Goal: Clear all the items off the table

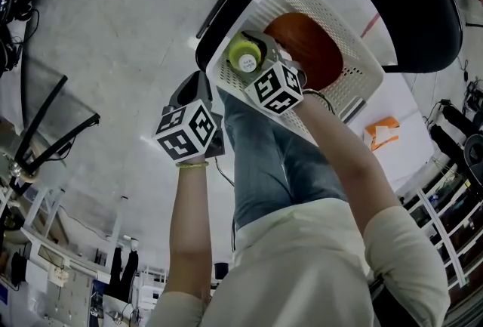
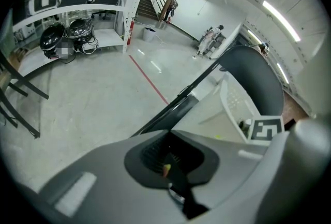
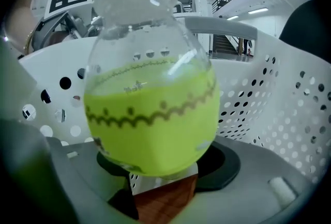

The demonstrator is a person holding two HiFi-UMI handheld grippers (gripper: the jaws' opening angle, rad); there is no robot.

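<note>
A white perforated basket (image 1: 355, 53) holds a brown-orange round thing (image 1: 313, 46) and a clear bottle of yellow-green liquid (image 1: 245, 55). My right gripper (image 1: 264, 61) reaches into the basket, and its marker cube sits just behind the bottle. In the right gripper view the bottle (image 3: 150, 109) fills the space between the wide-spread jaws, with brown wood grain (image 3: 165, 199) under it; the pads do not visibly press on it. My left gripper (image 1: 195, 91) hangs beside the basket's left corner, shut and empty.
The basket rests against a black chair (image 1: 411, 8). An orange object (image 1: 381, 133) lies on a white surface to the right. Metal racks (image 1: 445, 220) stand at the right and black frame legs (image 1: 53, 114) at the left. Grey floor lies beyond.
</note>
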